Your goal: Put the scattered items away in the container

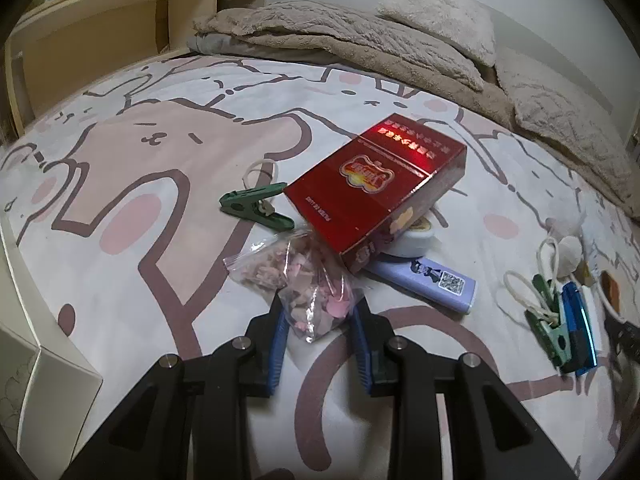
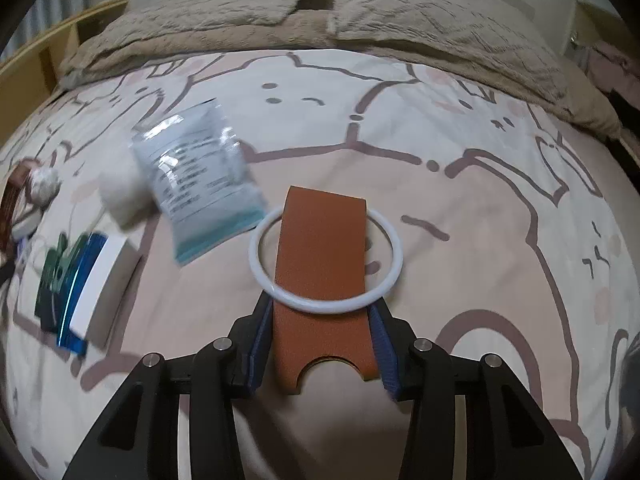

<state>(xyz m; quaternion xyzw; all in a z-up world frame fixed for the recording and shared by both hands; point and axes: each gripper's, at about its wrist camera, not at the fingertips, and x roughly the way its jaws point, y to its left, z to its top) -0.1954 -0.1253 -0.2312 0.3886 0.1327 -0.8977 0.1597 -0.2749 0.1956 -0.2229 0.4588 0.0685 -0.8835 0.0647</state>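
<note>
In the left wrist view my left gripper point(image 1: 319, 312) is shut on the near end of a small clear bag of pink and tan bits point(image 1: 298, 280), on the bedsheet. Behind it lies a red carton point(image 1: 374, 186) over a white round tin point(image 1: 412, 238) and a lilac lighter point(image 1: 430, 284). A green clip point(image 1: 256, 206) lies left of the carton. In the right wrist view my right gripper point(image 2: 320, 312) is shut on an orange leather sleeve point(image 2: 324, 280) with a white ring point(image 2: 325, 256) around it. A clear blue-white packet point(image 2: 200, 176) lies to its left.
A white container corner point(image 1: 52, 364) shows at the left edge. A green clip with cord and a blue lighter point(image 1: 576, 320) lie at the right; they show beside a white box point(image 2: 100, 280) in the right wrist view. Beige blankets and pillows point(image 2: 320, 12) lie at the far end.
</note>
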